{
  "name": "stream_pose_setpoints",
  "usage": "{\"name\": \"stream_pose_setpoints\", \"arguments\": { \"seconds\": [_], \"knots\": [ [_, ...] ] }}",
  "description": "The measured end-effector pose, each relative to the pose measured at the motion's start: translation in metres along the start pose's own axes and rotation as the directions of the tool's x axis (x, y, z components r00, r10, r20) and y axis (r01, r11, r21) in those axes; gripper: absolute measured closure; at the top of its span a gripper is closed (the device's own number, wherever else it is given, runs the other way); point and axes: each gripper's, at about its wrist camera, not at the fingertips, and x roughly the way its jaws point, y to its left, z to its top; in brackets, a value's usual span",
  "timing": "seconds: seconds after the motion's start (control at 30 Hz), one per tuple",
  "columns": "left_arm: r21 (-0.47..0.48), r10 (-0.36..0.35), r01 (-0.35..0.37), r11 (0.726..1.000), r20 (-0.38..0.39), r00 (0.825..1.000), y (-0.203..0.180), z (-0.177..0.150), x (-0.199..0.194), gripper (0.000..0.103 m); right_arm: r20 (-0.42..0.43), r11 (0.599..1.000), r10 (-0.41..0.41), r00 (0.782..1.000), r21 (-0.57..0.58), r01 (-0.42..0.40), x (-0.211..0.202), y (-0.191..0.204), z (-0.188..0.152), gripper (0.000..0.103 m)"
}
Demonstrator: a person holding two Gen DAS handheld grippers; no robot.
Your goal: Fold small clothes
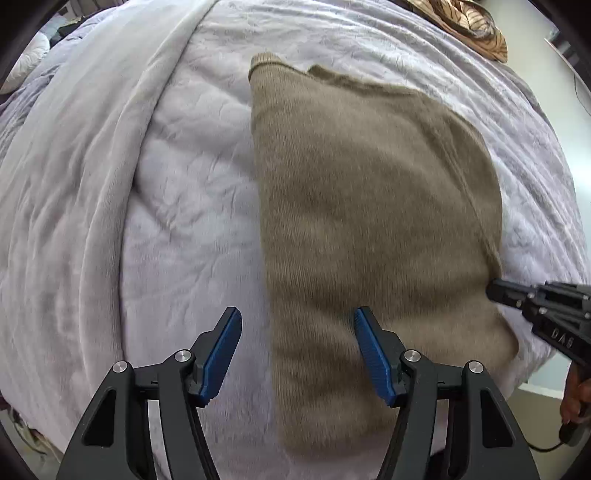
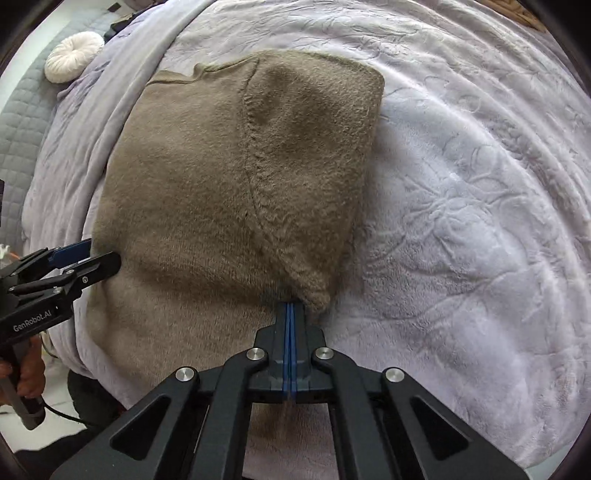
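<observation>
A brown knit sweater (image 1: 369, 206) lies flat on a pale lilac blanket; it also shows in the right wrist view (image 2: 207, 192), with a sleeve folded over its right side. My left gripper (image 1: 297, 347) is open and hovers over the sweater's near left edge. It shows at the left of the right wrist view (image 2: 94, 258). My right gripper (image 2: 290, 308) is shut on the folded sleeve's near tip at the sweater's right edge. It enters from the right in the left wrist view (image 1: 493, 290).
The lilac blanket (image 2: 461, 206) covers the bed, with a thick fold (image 1: 110, 166) running along the left. A round white cushion (image 2: 74, 55) and a grey quilted surface lie at far left. A brown patterned cloth (image 1: 469, 22) lies at the far right.
</observation>
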Motion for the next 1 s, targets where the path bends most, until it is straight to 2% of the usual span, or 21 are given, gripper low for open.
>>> {"name": "stream_pose_setpoints", "arguments": {
  "seconds": [0.2, 0.23, 0.3, 0.33, 0.4, 0.43, 0.47, 0.53, 0.6, 0.63, 0.67, 0.73, 0.83, 1.0],
  "knots": [
    [0.017, 0.008, -0.007, 1.0, -0.048, 0.999, 0.006, -0.025, 0.003, 0.038, -0.036, 1.0, 0.016, 0.999, 0.009, -0.015, -0.015, 0.005, -0.017, 0.103],
    [0.011, 0.004, -0.003, 1.0, -0.054, 0.999, 0.007, -0.028, 0.002, 0.038, -0.039, 1.0, 0.022, 0.999, 0.015, -0.021, -0.019, 0.003, -0.022, 0.099],
    [0.001, -0.002, 0.002, 1.0, -0.058, 0.998, 0.01, -0.032, 0.002, 0.038, -0.046, 0.998, 0.051, 0.998, 0.048, -0.049, -0.027, 0.0, -0.032, 0.098],
    [-0.001, -0.004, 0.004, 1.0, -0.058, 0.998, 0.011, -0.033, 0.001, 0.038, -0.044, 0.995, 0.07, 0.997, 0.077, -0.066, -0.031, -0.003, -0.034, 0.094],
    [-0.002, -0.005, 0.005, 1.0, -0.06, 0.998, 0.011, -0.034, 0.002, 0.038, -0.03, 0.981, 0.13, 0.991, 0.147, -0.125, -0.039, -0.011, -0.041, 0.079],
    [0.0, -0.005, 0.005, 1.0, -0.061, 0.998, 0.012, -0.035, 0.002, 0.038, -0.018, 0.968, 0.173, 0.985, 0.186, -0.167, -0.042, -0.015, -0.046, 0.061],
    [0.004, -0.004, 0.004, 1.0, -0.061, 0.998, 0.012, -0.035, 0.001, 0.038, -0.011, 0.96, 0.194, 0.981, 0.208, -0.187, -0.043, -0.018, -0.048, 0.055],
    [0.012, -0.002, 0.003, 1.0, -0.061, 0.998, 0.012, -0.035, 0.001, 0.038, -0.006, 0.953, 0.212, 0.977, 0.225, -0.205, -0.043, -0.021, -0.054, 0.055],
    [0.017, -0.003, 0.004, 1.0, -0.062, 0.998, 0.013, -0.036, 0.0, 0.038, -0.021, 0.965, 0.178, 0.984, 0.201, -0.17, -0.04, -0.019, -0.056, 0.061],
    [0.019, -0.003, 0.005, 1.0, -0.064, 0.998, 0.011, -0.034, 0.002, 0.036, -0.031, 0.969, 0.162, 0.986, 0.191, -0.154, -0.037, -0.016, -0.057, 0.078],
    [0.019, 0.001, 0.0, 1.0, -0.066, 0.998, 0.012, -0.034, 0.002, 0.03, -0.053, 0.974, 0.145, 0.988, 0.184, -0.133, -0.032, -0.014, -0.058, 0.093],
    [0.012, 0.009, -0.008, 1.0, -0.069, 0.998, 0.013, -0.033, 0.004, 0.028, -0.073, 0.979, 0.092, 0.993, 0.188, -0.077, -0.021, -0.013, -0.053, 0.093],
    [-0.008, -0.007, 0.006, 1.0, -0.08, 0.997, 0.018, -0.036, 0.003, 0.028, -0.08, 0.972, 0.083, 0.993, 0.227, -0.063, -0.012, -0.021, -0.06, 0.094],
    [0.002, 0.003, -0.002, 1.0, -0.082, 0.997, 0.017, -0.038, 0.003, 0.028, -0.088, 0.972, 0.078, 0.993, 0.23, -0.056, -0.009, -0.021, -0.068, 0.094]
  ]
}}
